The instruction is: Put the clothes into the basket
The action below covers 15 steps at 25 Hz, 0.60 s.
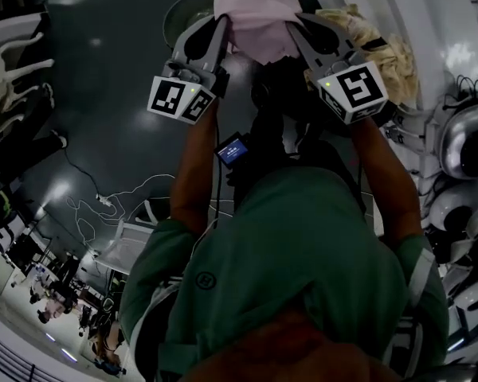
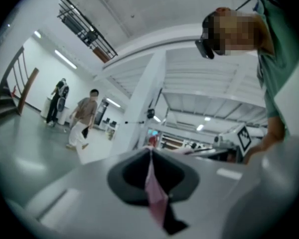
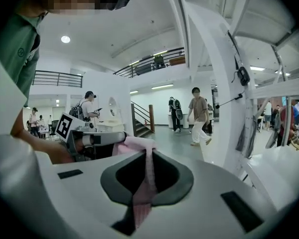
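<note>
Room: open hall with a glossy dark floor [image 1: 103, 94] and a white pillar [image 3: 209, 83] beyond the garment.
Pink garment [image 1: 255, 14]: held above the floor, with the left gripper [image 1: 223, 24] and right gripper [image 1: 293, 26] each clamped on its cloth.
Beige clothes [image 1: 382, 50]: just beside the garment.
Passer-by [image 3: 197, 116]: well beyond the garment.
Round rim [image 1: 179, 14]: partly hidden behind the garment, indistinct.

Head view is looking steeply down over the person's torso [image 1: 303, 245] | left gripper view is facing level along its jaws, close in | right gripper view is doing likewise | all three are sharing the pink cloth [image 1: 255, 14]
</note>
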Each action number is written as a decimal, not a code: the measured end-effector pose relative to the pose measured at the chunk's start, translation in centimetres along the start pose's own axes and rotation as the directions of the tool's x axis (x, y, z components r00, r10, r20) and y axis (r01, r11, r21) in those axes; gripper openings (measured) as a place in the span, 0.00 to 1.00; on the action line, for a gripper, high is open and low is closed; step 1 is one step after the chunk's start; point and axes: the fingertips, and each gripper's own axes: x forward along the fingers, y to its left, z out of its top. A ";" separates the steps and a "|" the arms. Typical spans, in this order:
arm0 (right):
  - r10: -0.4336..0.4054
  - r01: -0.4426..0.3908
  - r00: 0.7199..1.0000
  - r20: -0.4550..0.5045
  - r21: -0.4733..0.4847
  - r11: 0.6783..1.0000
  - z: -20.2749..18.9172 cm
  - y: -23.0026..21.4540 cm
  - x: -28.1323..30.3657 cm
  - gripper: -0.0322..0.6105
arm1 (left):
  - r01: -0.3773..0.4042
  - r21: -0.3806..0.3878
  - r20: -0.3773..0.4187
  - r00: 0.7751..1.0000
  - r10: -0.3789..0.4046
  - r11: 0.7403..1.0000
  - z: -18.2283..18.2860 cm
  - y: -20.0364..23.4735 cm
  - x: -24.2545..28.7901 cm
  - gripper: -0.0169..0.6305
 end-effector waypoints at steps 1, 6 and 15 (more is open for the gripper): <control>0.021 -0.021 1.000 0.002 -0.006 1.000 0.4 0.3 1.3 0.07 | -0.025 0.009 0.005 1.000 0.025 1.000 0.4 1.1 -0.4 0.03; 0.119 -0.119 0.993 -0.008 -0.013 0.993 2.3 3.8 10.9 0.07 | -0.143 0.051 0.001 0.990 0.144 0.988 2.3 9.7 -4.4 0.03; 0.232 -0.232 0.968 -0.095 0.016 0.973 -0.3 7.7 23.6 0.07 | -0.312 0.063 -0.063 0.947 0.316 0.948 0.7 20.8 -9.6 0.03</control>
